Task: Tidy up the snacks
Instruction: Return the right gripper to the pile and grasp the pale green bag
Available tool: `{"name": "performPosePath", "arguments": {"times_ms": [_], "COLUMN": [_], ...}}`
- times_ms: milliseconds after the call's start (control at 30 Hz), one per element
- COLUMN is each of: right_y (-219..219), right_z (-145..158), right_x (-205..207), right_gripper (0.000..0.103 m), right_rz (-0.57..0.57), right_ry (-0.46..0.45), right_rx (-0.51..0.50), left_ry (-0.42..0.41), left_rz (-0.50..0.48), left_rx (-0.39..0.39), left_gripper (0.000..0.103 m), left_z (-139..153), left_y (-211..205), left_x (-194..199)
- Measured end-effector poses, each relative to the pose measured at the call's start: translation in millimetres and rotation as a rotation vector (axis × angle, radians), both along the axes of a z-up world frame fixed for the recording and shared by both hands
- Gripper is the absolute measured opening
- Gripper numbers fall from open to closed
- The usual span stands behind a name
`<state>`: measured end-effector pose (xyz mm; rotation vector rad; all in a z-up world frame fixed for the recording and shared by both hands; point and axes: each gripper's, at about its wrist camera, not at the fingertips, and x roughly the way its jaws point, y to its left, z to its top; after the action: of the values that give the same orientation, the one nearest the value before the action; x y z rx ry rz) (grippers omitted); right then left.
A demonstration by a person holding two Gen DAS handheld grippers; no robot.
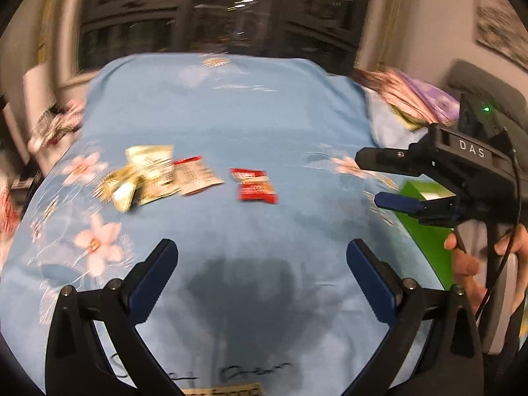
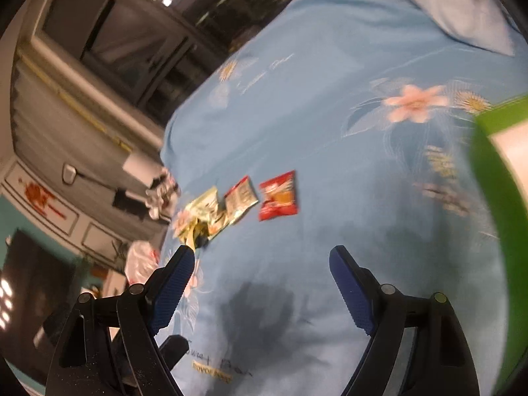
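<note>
Risk check: both claws are hanging empty over the blue floral bedsheet [image 1: 250, 125]. Left gripper [image 1: 262, 257] is sitting with jaws spread wide, nothing between them. Right gripper [image 2: 260, 260] is sitting the same way, also holding nothing.

Snacks are lying ahead of both claws, well apart from the fingertips:
- red snack packet [image 1: 254, 185], alone, ahead of the left claw and slightly left of its centreline
- red-and-white packet [image 1: 194, 176], further left, touching the pile
- gold packets [image 1: 142, 175], overlapping each other; I'm counting at least 3, blur is hiding the exact number

Green box [image 1: 425, 211] is sitting off to the right of the left claw, partly behind the right gripper body. Likely the bin for the snacks, though that's a guess.

What's looking risky:
1. Packets are lying flat on soft fabric. Fingers coming down are likely pinching sheet along with the wrapper, or sliding over the foil.
2. Gold pile is overlapping, so a grab there is probably lifting 2 at once, or dragging a neighbour and dropping it mid-carry.
3. From the right wrist view the gold pile is lying just beyond the left finger [image 2: 173, 283], near the bed edge. A sideways nudge is risking a packet going over.
4. Both frames are smearing with motion, so aim is unreliable.
5. Both claws are working the same patch and may be colliding.
</note>
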<state>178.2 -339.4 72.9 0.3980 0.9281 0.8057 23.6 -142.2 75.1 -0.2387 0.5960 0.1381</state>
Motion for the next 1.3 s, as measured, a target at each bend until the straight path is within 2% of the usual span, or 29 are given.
{"name": "performPosePath", "arguments": {"times_ms": [67, 167, 267, 367, 467, 600, 667, 767, 800, 833, 867, 900, 967, 1067, 1133, 1233, 1300], "right_y": [31, 81, 141, 191, 235, 276, 293, 314, 316, 316, 311, 306, 297, 281, 267, 242, 223], "right_z": [5, 15, 21, 19, 4, -25, -36, -59, -63, -66, -70, -71, -74, -68, -67, -69, -64], "right_x": [4, 16, 27, 36, 49, 63, 63, 65, 67, 71, 76, 79, 84, 78, 73, 68, 57], "right_gripper": [0.085, 0.085, 0.085, 0.085, 0.085, 0.085, 0.085, 0.084, 0.078, 0.061, 0.049, 0.045, 0.040, 0.036, 0.035, 0.035, 0.035], "right_rz": [0.043, 0.131, 0.221, 0.297, 0.319, 0.327, 0.333, 0.307, 0.297, 0.280, 0.240, 0.217, 0.225, 0.237, 0.247, 0.282, 0.264], "right_ry": [-0.024, -0.076, -0.108, -0.129, -0.081, 0.031, 0.010, -0.023, -0.029, -0.019, 0.009, 0.036, 0.086, 0.063, 0.064, 0.129, 0.096], "right_rx": [-0.036, -0.087, -0.170, -0.195, -0.244, -0.259, -0.311, -0.449, -0.437, -0.409, -0.373, -0.339, -0.279, -0.306, -0.297, -0.206, -0.242], "left_ry": [0.006, 0.031, 0.060, 0.065, 0.070, 0.081, 0.092, 0.144, 0.152, 0.161, 0.164, 0.165, 0.158, 0.143, 0.139, 0.149, 0.161], "left_rz": [0.016, 0.066, 0.091, 0.093, 0.089, 0.124, 0.137, 0.161, 0.172, 0.189, 0.195, 0.201, 0.202, 0.202, 0.210, 0.208, 0.175], "left_rx": [-0.054, -0.075, -0.044, -0.019, -0.034, -0.007, 0.012, 0.066, 0.086, 0.102, 0.103, 0.095, 0.050, -0.003, -0.015, -0.032, -0.027], "left_gripper": [0.102, 0.103, 0.103, 0.102, 0.102, 0.102, 0.102, 0.102, 0.102, 0.102, 0.102, 0.102, 0.102, 0.102, 0.102, 0.102, 0.103], "left_z": [-2, -7, -11, -13, -14, -15, -18, -25, -27, -29, -29, -30, -29, -28, -29, -33, -38], "left_y": [18, 35, 42, 46, 54, 63, 65, 69, 71, 73, 75, 74, 78, 81, 82, 80, 72], "left_x": [-5, -15, -24, -33, -44, -53, -55, -56, -56, -57, -58, -59, -61, -59, -55, -50, -45]}}
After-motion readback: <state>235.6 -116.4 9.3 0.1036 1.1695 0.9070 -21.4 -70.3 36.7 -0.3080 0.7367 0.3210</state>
